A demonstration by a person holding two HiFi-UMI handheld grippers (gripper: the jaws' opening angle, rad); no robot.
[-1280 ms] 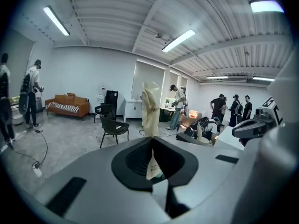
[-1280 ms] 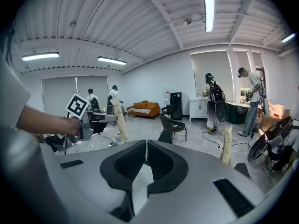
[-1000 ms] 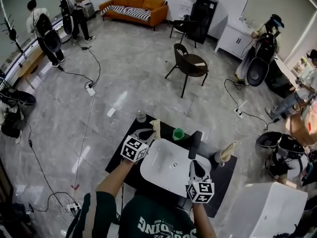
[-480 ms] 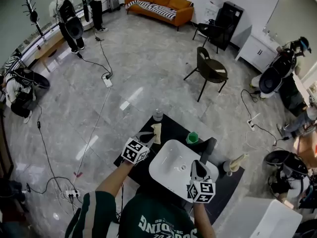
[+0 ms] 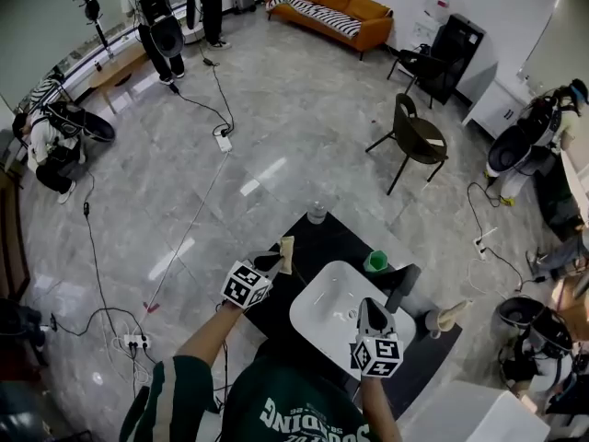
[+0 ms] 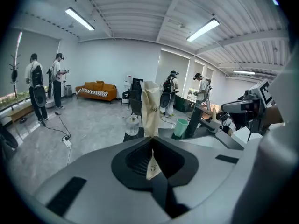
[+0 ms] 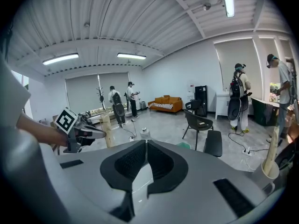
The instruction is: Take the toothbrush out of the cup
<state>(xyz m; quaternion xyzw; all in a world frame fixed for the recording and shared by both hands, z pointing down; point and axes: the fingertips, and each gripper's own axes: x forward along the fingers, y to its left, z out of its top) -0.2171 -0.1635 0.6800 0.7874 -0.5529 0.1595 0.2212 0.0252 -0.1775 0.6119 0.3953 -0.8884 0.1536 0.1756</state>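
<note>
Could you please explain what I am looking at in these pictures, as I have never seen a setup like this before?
There is no robot here: a person wears a head camera and holds a two-jaw gripper in each hand. The head view looks down on both hands; the other two views come from cameras riding on each gripper, looking along its jaws. The marker cubes belong to the grippers. On the black table stand a white basin, a black tap, a green cup, a clear jar and a white cup with a wrapped stick in it. The left gripper has its jaws shut on a paper-wrapped toothbrush. The right gripper has its jaws together, with nothing between them.
</note>
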